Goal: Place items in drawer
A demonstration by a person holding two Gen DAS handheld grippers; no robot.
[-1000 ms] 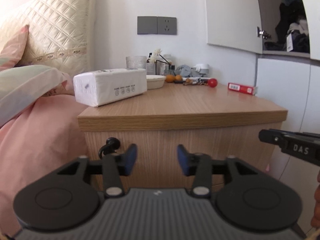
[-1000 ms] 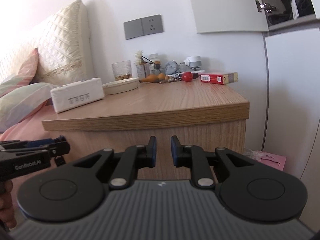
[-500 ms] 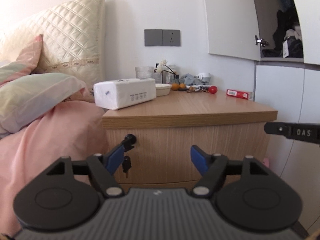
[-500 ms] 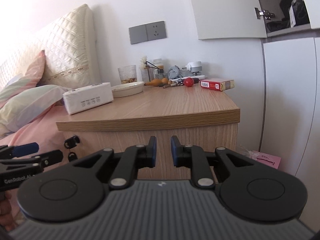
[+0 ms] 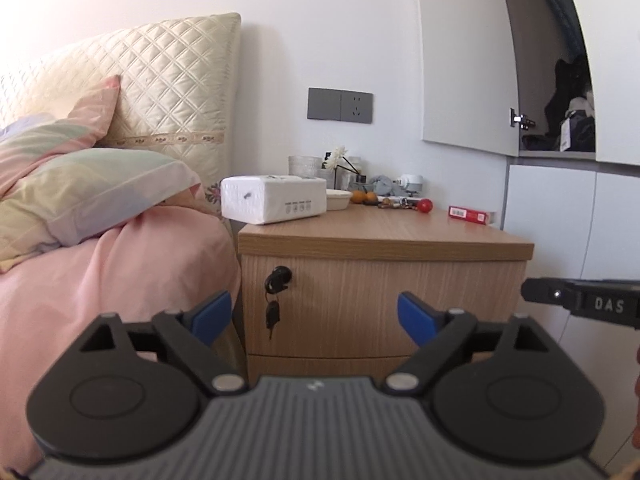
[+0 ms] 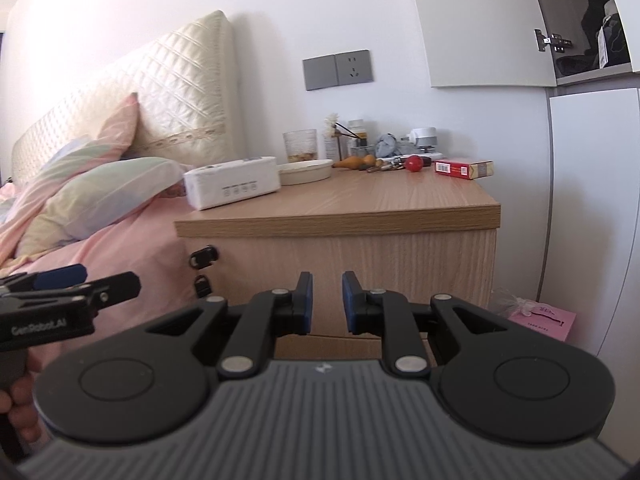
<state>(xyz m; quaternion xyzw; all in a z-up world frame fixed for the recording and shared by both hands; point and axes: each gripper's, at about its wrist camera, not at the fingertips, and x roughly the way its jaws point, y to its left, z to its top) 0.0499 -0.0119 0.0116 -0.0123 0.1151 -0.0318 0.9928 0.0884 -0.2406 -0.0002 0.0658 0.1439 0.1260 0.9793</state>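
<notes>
The nightstand [image 5: 384,240] stands against the wall beside the bed [image 5: 100,272], and both of its drawers are shut; the upper drawer [image 5: 380,304] has a key [image 5: 273,314] hanging from its lock near the left edge, while the lower drawer [image 5: 320,366] is mostly hidden behind the left gripper [image 5: 314,314], whose blue-padded fingers [image 5: 414,318] are spread wide apart and hold nothing. The right gripper [image 6: 326,304] has its fingers drawn close with a narrow gap between them, and nothing sits in that gap. On the nightstand top, a white tissue pack [image 6: 232,182] lies at the front left with its long axis running roughly left to right, angled slightly toward the back. A red box [image 6: 464,169] lies flat near the right rear corner, long axis also left to right. Between them sit a shallow cream dish [image 6: 306,171], a glass [image 6: 300,146], a red ball [image 6: 415,163] and small clutter too small to make out. At the frame edge of the left view, only the tip of the right gripper shows.
</notes>
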